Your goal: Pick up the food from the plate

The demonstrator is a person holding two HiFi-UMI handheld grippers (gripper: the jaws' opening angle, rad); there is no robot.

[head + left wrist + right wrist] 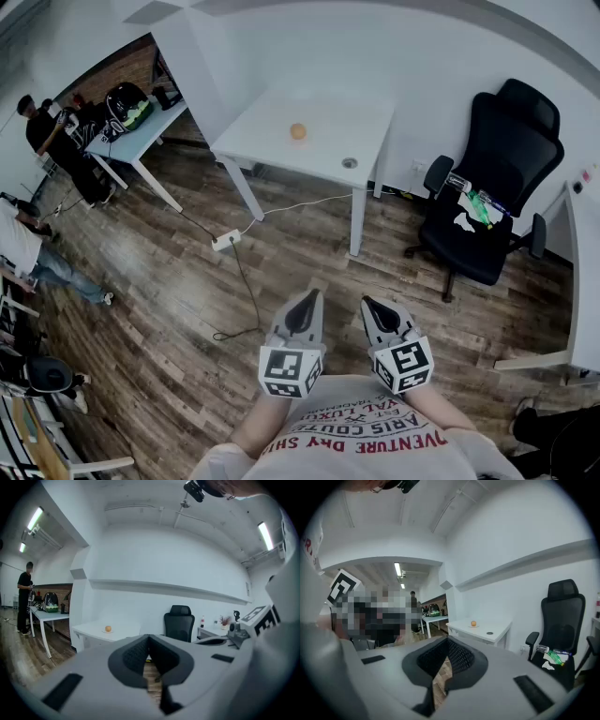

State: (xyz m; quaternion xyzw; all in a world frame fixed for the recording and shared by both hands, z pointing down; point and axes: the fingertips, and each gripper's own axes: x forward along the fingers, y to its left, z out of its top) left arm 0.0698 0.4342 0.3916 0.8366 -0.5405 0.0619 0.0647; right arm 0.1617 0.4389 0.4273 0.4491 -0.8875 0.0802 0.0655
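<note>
While left tongs [308, 296] and right tongs [368, 304] both closed, food [298, 131] on far white table [352, 117].

Dim, bluish light from ceiling tubes [35, 518] — fisheye edges bend, vignetted.

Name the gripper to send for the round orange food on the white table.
Left, marginally. In the head view the round orange food lies straight ahead of the left gripper; the right gripper sits aside. Both are shut and far off.
</note>
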